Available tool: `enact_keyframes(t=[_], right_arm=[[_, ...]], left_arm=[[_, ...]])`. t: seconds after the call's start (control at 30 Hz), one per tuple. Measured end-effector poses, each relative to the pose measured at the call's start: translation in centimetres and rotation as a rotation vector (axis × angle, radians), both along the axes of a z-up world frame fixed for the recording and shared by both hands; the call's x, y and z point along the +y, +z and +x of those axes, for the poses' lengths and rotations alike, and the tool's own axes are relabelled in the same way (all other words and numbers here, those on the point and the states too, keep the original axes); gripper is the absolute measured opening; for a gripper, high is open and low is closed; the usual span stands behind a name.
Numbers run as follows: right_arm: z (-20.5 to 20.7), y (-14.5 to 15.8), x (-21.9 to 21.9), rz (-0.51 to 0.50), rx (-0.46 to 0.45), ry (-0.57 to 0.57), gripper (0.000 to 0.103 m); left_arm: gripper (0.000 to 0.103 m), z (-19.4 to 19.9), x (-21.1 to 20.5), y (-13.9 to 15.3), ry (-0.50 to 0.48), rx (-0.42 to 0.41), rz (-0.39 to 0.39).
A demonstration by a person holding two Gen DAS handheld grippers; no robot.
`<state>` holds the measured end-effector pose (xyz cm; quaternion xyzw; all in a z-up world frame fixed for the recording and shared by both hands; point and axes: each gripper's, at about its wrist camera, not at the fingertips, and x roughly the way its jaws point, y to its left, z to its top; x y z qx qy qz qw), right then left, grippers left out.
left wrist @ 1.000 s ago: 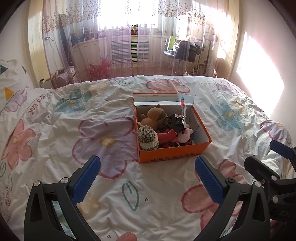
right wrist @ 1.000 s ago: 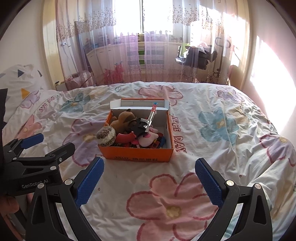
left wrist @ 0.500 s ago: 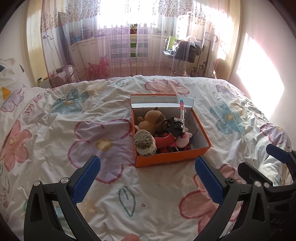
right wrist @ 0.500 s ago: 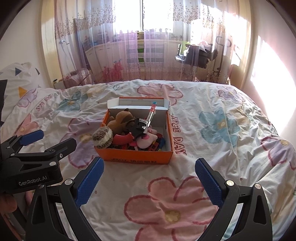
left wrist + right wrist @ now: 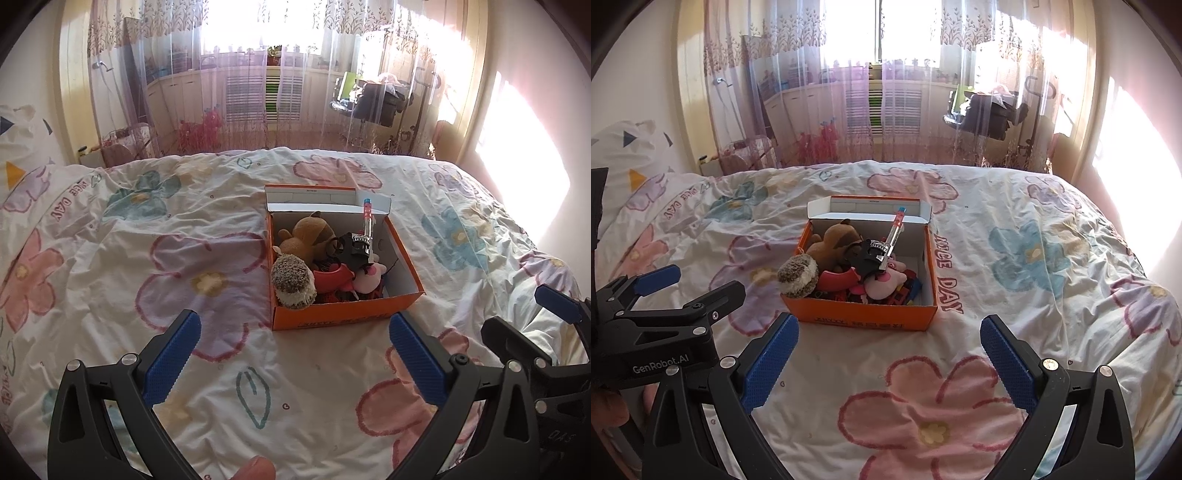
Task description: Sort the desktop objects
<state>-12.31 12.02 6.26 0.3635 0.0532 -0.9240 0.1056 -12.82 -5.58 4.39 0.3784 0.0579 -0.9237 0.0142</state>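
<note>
An orange cardboard box [image 5: 343, 319] [image 5: 864, 317] sits on the bed, lid flap folded back. It holds a brown plush animal [image 5: 308, 234] [image 5: 834, 240], a hedgehog plush [image 5: 293, 282] [image 5: 798, 275], a pink plush [image 5: 367, 278] [image 5: 886, 286], a red toy and a black toy revolver [image 5: 360, 243] [image 5: 877, 251] with a clear barrel. My left gripper [image 5: 295, 350] hangs open just short of the box's near side, nothing between its fingers. My right gripper [image 5: 888, 350] is open and holds nothing, equally near the box.
The bed is covered by a crumpled white quilt [image 5: 147, 295] [image 5: 1052, 277] with big flower prints. Sheer curtains [image 5: 886, 110] and a window lie beyond the bed's far edge. A pillow [image 5: 624, 155] lies at the far left. Each gripper shows at the other view's edge.
Both grippers stayed open with nothing in them. The left view swung left and back, ending a little nearer the box. The right view shifted slightly so the box sits a bit lower and left.
</note>
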Motion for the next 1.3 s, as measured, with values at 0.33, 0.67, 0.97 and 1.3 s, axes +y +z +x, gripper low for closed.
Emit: enact_keyframes(t=[0.33, 0.67, 0.97, 1.3], right_arm=[[0.1, 0.3, -0.4, 0.005, 0.006, 0.006, 0.100], [0.2, 0.3, -0.4, 0.008, 0.008, 0.005, 0.100], [0.3, 0.4, -0.3, 0.008, 0.012, 0.003, 0.100], [0.6, 0.3, -0.3, 0.014, 0.013, 0.004, 0.100]], left_arm=[[0.103, -0.1, -0.7, 0.3, 0.018, 0.001, 0.018], [0.103, -0.1, -0.8, 0.5, 0.017, 0.006, 0.014], [0.103, 0.1, -0.3, 0.8, -0.001, 0.018, -0.014], [0.103, 0.1, -0.4, 1.2, 0.019, 0.026, -0.025]])
